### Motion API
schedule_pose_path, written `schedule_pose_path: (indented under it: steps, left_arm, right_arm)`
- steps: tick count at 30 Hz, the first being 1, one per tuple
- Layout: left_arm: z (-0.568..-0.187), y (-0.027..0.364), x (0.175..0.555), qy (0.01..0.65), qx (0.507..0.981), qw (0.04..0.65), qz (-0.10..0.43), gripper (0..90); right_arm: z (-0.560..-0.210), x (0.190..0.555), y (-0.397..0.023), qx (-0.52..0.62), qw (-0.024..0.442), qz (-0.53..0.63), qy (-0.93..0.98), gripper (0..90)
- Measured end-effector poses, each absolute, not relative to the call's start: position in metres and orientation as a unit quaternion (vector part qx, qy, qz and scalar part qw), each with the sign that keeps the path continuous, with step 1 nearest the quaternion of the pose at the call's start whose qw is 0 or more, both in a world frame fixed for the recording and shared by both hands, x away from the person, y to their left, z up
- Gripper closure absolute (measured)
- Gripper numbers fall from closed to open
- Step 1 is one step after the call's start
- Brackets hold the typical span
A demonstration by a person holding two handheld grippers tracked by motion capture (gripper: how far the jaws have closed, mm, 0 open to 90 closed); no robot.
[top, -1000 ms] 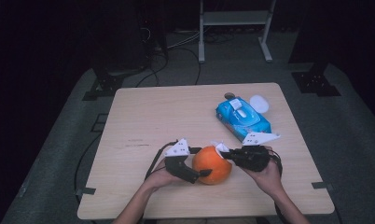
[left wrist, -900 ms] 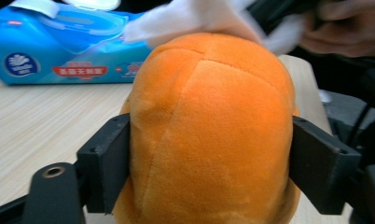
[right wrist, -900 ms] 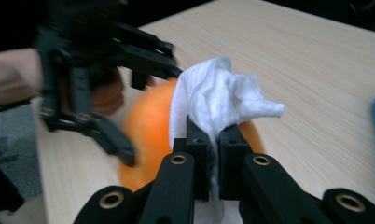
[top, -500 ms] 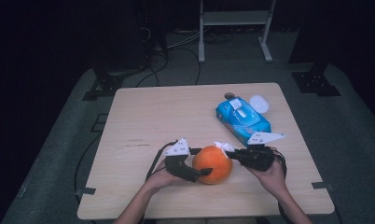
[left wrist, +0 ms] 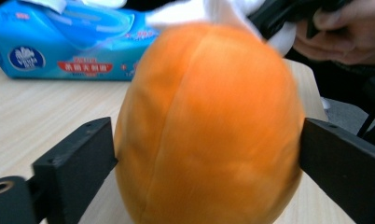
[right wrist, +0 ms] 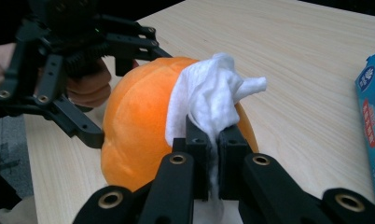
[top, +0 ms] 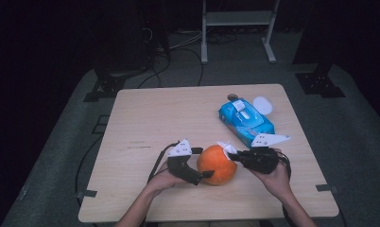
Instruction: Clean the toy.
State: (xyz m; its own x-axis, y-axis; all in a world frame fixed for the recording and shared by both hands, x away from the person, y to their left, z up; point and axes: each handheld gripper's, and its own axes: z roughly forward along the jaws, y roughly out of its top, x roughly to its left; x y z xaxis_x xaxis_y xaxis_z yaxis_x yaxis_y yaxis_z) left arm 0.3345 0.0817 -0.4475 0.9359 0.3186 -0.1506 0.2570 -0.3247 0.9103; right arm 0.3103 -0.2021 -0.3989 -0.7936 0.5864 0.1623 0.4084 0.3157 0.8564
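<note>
Sitting near the front edge of the counter [top: 145,118], about midway along it, the orange ball [top: 217,164] rests between the two sets of tongs. In the left gripper view its soft, seamed surface bulges between the two black jaws, which stand wide on either flank; the left tongs [top: 203,174] have just been opening, with the ball between them, and the jaws lie right at its sides without visibly pressing in, so the hold looks released. The right tongs [right wrist: 212,140] are clenched on a white wipe [right wrist: 209,100], which lies bunched against the top of the ball on the side toward the right edge of the counter. A hand [top: 273,177] holds the right tongs by the front edge. Farther back, toward the right rear corner, lies a blue pack of wipes [top: 247,122], well apart from the ball, with a white lid [top: 263,105] just beside it.
</note>
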Motion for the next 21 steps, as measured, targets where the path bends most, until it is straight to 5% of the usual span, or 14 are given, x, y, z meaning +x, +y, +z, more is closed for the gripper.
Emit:
schedule_pose_path:
  steps: [4, 9, 15, 21]
  left_arm:
    - [-0.450, 0.075, 0.331, 0.166, 0.818, 0.551, 0.030, 5.3]
    - [-0.436, 0.076, 0.324, 0.174, 0.817, 0.549, 0.038, 27.5]
    - [-0.413, 0.084, 0.321, 0.170, 0.806, 0.566, 0.040, 27.9]
    - [-0.432, 0.079, 0.322, 0.194, 0.827, 0.526, 0.048, 27.0]
  right_arm:
    - [-0.399, 0.310, -0.201, 0.308, 0.088, 0.496, 0.807, 84.9]
    - [-0.394, 0.308, -0.201, 0.313, 0.088, 0.509, 0.797, 84.9]
    - [-0.382, 0.306, -0.206, 0.306, 0.088, 0.535, 0.783, 84.9]
    - [-0.398, 0.310, -0.197, 0.316, 0.076, 0.506, 0.799, 85.1]
